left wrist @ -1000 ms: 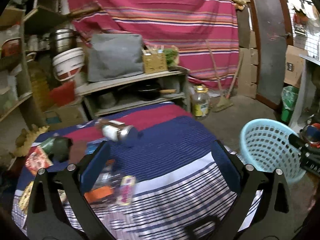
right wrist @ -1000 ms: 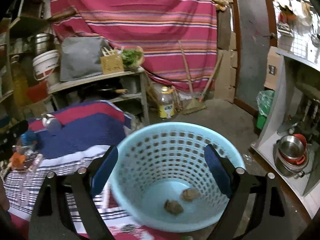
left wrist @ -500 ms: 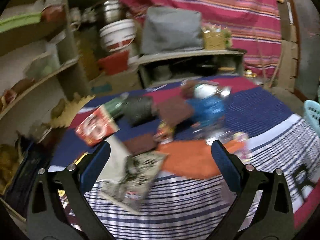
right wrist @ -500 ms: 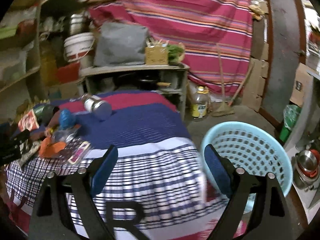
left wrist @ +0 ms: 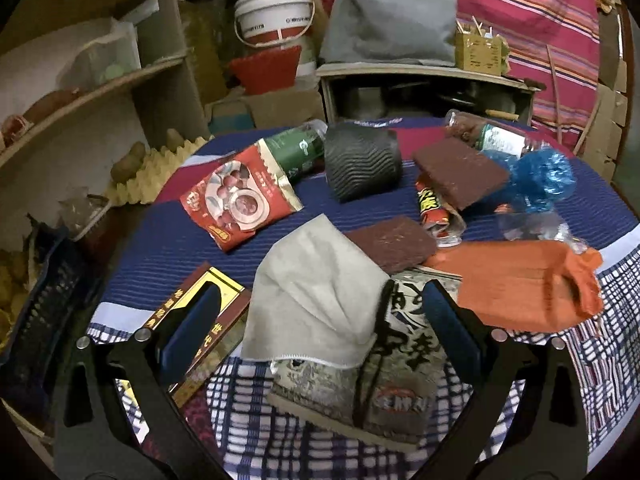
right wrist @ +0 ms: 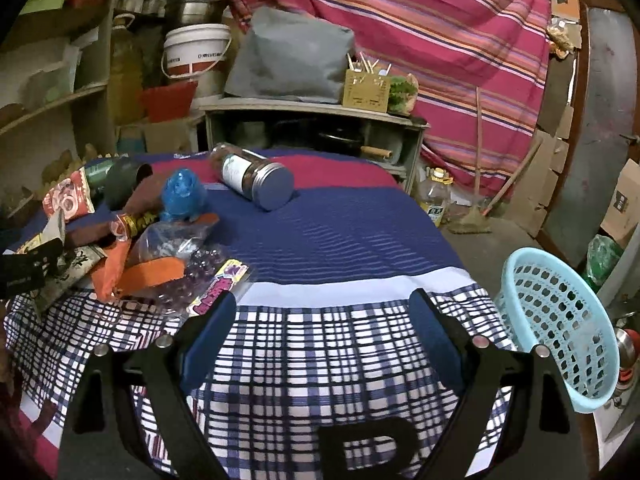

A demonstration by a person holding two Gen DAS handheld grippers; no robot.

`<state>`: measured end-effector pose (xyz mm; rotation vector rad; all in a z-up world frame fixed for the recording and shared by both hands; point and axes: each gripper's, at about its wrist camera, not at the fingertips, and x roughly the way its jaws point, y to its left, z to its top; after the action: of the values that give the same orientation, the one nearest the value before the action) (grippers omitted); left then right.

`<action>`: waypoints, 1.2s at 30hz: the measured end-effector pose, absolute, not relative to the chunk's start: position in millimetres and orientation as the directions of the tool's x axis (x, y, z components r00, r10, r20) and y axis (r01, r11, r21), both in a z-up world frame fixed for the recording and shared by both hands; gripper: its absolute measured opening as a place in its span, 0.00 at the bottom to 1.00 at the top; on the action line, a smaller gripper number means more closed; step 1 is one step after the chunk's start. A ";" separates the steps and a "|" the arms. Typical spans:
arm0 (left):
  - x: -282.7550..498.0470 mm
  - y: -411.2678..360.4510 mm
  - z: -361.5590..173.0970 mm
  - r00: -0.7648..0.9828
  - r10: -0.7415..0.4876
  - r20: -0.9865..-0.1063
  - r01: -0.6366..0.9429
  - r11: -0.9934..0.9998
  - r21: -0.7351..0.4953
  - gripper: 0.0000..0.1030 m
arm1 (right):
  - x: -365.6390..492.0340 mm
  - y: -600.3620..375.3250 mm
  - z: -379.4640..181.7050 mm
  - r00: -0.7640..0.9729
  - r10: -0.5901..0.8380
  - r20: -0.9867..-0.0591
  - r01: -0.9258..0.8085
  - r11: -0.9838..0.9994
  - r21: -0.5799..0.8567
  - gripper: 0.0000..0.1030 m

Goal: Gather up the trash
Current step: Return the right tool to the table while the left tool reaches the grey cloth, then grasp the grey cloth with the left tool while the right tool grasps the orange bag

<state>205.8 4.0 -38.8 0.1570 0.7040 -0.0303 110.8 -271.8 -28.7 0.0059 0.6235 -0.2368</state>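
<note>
A heap of trash lies on the cloth-covered table [left wrist: 248, 240]. My left gripper [left wrist: 316, 332] is open and empty, its jaws either side of a grey folded cloth [left wrist: 316, 296] lying on a printed packet [left wrist: 384, 376]. Around it lie a red snack bag [left wrist: 236, 204], an orange wrapper [left wrist: 520, 284], two brown pads [left wrist: 392, 242] and a blue crumpled bag [left wrist: 540, 178]. My right gripper [right wrist: 320, 344] is open and empty above the checked part of the cloth [right wrist: 320, 340]. A light blue basket [right wrist: 560, 320] stands low at the right of the table.
A jar with a metal lid [right wrist: 256, 176] lies on the table's far side. A black ribbed cup [left wrist: 360, 164] and a green bottle [left wrist: 296, 150] lie behind the heap. Shelves [left wrist: 100, 92], a white bucket [left wrist: 276, 16] and a striped curtain [right wrist: 440, 40] stand behind.
My left gripper swung left from the basket side and down over the trash heap. My right gripper drew back from above the basket to the table's front edge.
</note>
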 end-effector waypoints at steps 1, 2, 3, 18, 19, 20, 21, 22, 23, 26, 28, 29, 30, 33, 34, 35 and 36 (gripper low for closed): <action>209.7 3.6 -41.2 0.754 0.019 -0.657 0.090 0.987 0.131 0.90 | 113.4 -272.0 -29.3 0.783 -0.218 -0.583 0.223 0.973 -0.064 0.84; 213.2 2.5 -43.3 0.747 0.016 -0.664 0.095 0.987 0.131 0.87 | 114.9 -271.7 -30.2 0.781 -0.216 -0.587 0.224 0.973 -0.061 0.84; 216.8 2.1 -46.8 0.738 0.013 -0.675 0.103 0.986 0.132 0.81 | 116.3 -271.9 -30.8 0.778 -0.213 -0.591 0.224 0.973 -0.056 0.84; 195.1 27.0 -30.5 0.725 -0.064 -0.686 0.148 0.987 0.065 0.29 | 125.3 -237.7 -23.1 0.786 -0.167 -0.595 0.173 0.984 -0.048 0.84; 189.9 29.3 -26.8 0.735 -0.058 -0.676 0.145 0.987 0.073 0.29 | 125.7 -233.9 -22.6 0.787 -0.161 -0.596 0.167 0.985 -0.046 0.84; 185.0 32.2 -23.2 0.744 -0.056 -0.666 0.142 0.987 0.076 0.29 | 126.2 -228.4 -22.2 0.788 -0.151 -0.597 0.156 0.987 -0.043 0.84; 177.8 36.4 -19.2 0.754 -0.056 -0.655 0.140 0.987 0.077 0.29 | 127.0 -222.7 -22.0 0.788 -0.143 -0.598 0.146 0.988 -0.043 0.84; 174.3 40.3 -16.8 0.760 -0.053 -0.648 0.137 0.987 0.081 0.29 | 128.0 -218.4 -22.6 0.789 -0.137 -0.599 0.138 0.989 -0.045 0.84; 170.9 44.6 -14.3 0.768 -0.044 -0.640 0.131 0.987 0.090 0.29 | 129.1 -212.3 -22.3 0.790 -0.130 -0.600 0.126 0.991 -0.048 0.84; 166.3 57.5 -10.0 0.783 -0.016 -0.621 0.106 0.988 0.108 0.29 | 130.8 -197.4 -18.5 0.803 -0.121 -0.584 0.111 0.992 -0.052 0.84; 166.6 69.4 -7.1 0.782 -0.016 -0.622 0.091 0.992 0.089 0.29 | 130.1 -189.9 -16.5 0.810 -0.104 -0.577 0.102 0.994 -0.037 0.83; 167.0 73.7 -6.0 0.783 -0.017 -0.622 0.086 0.993 0.081 0.29 | 130.5 -186.1 -16.1 0.812 -0.096 -0.575 0.095 0.995 -0.031 0.83; 167.0 76.5 -5.5 0.784 -0.016 -0.620 0.082 0.994 0.078 0.29 | 131.1 -182.2 -16.0 0.813 -0.089 -0.575 0.089 0.996 -0.029 0.83; 167.7 83.6 -5.0 0.789 -0.013 -0.615 0.068 0.995 0.067 0.29 | 136.7 -169.8 -18.9 0.808 -0.066 -0.586 0.058 0.998 -0.032 0.83; 168.3 84.9 -5.1 0.789 -0.013 -0.615 0.064 0.996 0.061 0.29 | 140.0 -166.4 -21.1 0.802 -0.059 -0.594 0.049 0.998 -0.034 0.79; 168.8 85.0 -5.6 0.788 -0.011 -0.615 0.061 0.996 0.060 0.29 | 143.2 -163.5 -23.1 0.795 -0.053 -0.604 0.040 0.999 -0.035 0.76; 169.8 85.5 -6.3 0.788 -0.009 -0.616 0.056 0.997 0.057 0.28 | 147.8 -160.8 -25.6 0.785 -0.043 -0.618 0.029 0.999 -0.033 0.69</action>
<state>169.8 85.5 -6.3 0.0737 0.6627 -0.0353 147.8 -160.8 -25.6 -0.0222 0.6669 -0.0387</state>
